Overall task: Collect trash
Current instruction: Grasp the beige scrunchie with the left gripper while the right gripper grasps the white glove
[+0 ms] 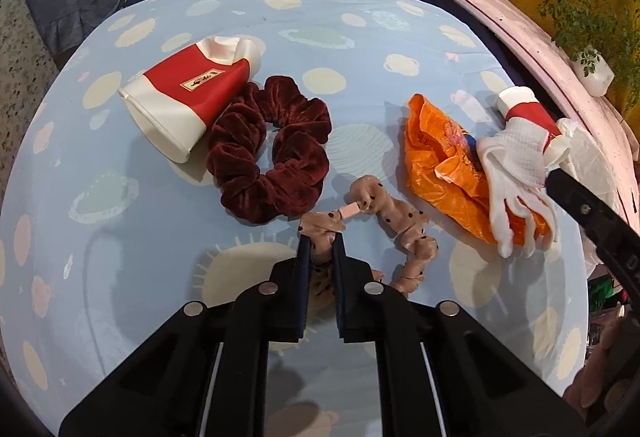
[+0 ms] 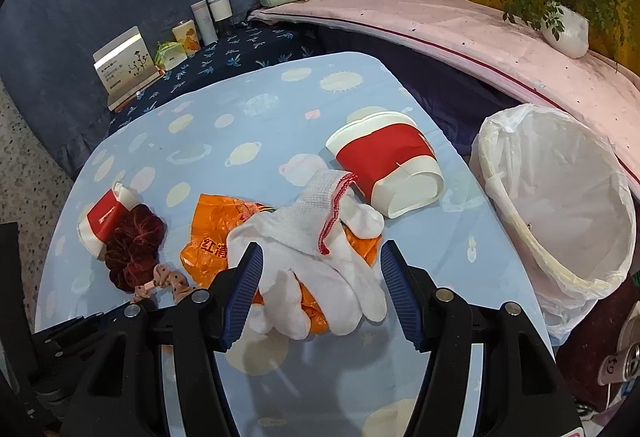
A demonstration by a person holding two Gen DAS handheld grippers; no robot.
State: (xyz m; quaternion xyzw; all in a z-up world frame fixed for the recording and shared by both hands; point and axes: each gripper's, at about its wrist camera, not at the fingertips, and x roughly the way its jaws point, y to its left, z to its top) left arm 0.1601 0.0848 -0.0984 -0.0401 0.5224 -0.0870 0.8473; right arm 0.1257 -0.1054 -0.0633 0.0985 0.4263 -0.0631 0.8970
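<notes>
Blue tablecloth (image 1: 248, 9); left gripper (image 1: 322, 243) pinching dotted scrunchie (image 1: 400, 225).

- Orange plastic bag (image 2: 208, 249), mid-desk: red Chinese characters, "红" clear, the next partly hidden.
- White boxed pack (image 2: 124, 67) beyond the desk's far edge: printed lines too small to read.
- Red cup's (image 1: 188, 93) label: illegible.

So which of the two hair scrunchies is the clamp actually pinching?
The thin beige polka-dot scrunchie, squeezed between the left gripper fingers. The thick dark red velvet scrunchie lies untouched beside it.

Glove (image 2: 320, 257) on bag (image 2: 208, 249), beside cup (image 2: 384, 161)
</notes>
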